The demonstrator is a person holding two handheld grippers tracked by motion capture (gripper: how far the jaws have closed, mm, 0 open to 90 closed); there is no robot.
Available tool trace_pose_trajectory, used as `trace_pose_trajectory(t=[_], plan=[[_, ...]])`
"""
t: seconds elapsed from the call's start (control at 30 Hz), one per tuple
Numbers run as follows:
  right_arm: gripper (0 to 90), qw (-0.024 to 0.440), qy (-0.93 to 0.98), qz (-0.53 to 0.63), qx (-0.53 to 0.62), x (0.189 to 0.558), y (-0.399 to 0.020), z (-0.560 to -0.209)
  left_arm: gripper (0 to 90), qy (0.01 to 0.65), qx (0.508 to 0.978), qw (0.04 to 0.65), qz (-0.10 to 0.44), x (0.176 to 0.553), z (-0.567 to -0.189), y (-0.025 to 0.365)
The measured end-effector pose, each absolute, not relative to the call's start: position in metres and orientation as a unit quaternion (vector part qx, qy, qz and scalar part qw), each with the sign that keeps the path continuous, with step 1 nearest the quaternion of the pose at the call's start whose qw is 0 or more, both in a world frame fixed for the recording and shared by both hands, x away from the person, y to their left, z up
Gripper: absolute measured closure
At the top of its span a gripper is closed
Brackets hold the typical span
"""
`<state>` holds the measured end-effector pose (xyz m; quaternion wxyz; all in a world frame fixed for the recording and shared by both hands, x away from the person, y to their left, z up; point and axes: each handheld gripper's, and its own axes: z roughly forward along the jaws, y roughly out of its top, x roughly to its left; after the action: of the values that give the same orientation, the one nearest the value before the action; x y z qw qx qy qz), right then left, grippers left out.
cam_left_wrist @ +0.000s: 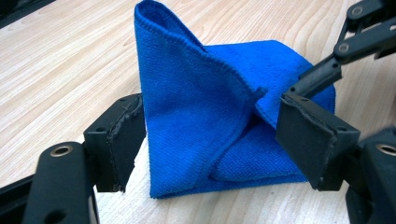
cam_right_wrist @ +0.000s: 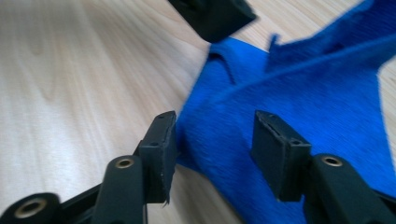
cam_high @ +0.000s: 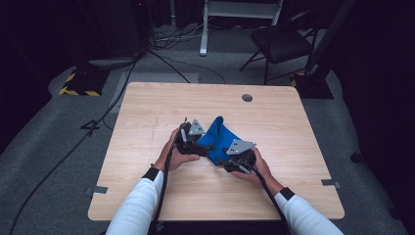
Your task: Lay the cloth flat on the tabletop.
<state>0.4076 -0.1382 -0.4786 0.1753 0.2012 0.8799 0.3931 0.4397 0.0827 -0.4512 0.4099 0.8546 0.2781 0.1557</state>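
Folding work, high view: the blue terry cloth sits mid-table on the light wooden table, one corner peaked toward 12 o'clock, flanked by the left gripper at 9 o'clock and the right gripper at 4 o'clock.

Left gripper view: jaws stand wide, cloth between them, left pad just at the edge, no pinch; likely positioned to take the raised fold.

Right gripper view: jaws half open, straddling the cloth's near edge, not yet clamped.
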Motion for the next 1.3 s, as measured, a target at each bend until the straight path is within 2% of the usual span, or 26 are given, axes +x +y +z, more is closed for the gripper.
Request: trace_pose_trajectory(t=[0.03,0.07,0.17,0.43,0.73,0.87,1.13,1.3], plan=[[54.8,0.175,0.880,0.393,0.201,0.408,-0.138,-0.479,24.7,0.278,0.855,0.410,0.156,0.440,-0.451,0.083],[59.7,0.174,0.878,0.395,0.208,0.410,-0.142,-0.478,24.6,0.276,0.857,0.406,0.155,0.440,-0.452,0.082],[67.1,0.178,0.881,0.387,0.206,0.411,-0.145,-0.478,24.7,0.274,0.859,0.404,0.154,0.440,-0.453,0.081],[70.0,0.183,0.881,0.390,0.198,0.409,-0.152,-0.473,24.8,0.268,0.860,0.405,0.156,0.443,-0.454,0.069],[85.3,0.179,0.882,0.391,0.194,0.409,-0.159,-0.471,24.7,0.262,0.858,0.413,0.156,0.448,-0.453,0.052],[86.3,0.180,0.882,0.388,0.198,0.410,-0.163,-0.471,34.8,0.271,0.859,0.404,0.158,0.452,-0.458,0.052],[86.2,0.182,0.876,0.389,0.220,0.414,-0.174,-0.470,41.6,0.275,0.858,0.405,0.156,0.453,-0.460,0.062],[86.2,0.179,0.872,0.393,0.230,0.416,-0.180,-0.469,53.3,0.263,0.866,0.398,0.152,0.453,-0.463,0.061]])
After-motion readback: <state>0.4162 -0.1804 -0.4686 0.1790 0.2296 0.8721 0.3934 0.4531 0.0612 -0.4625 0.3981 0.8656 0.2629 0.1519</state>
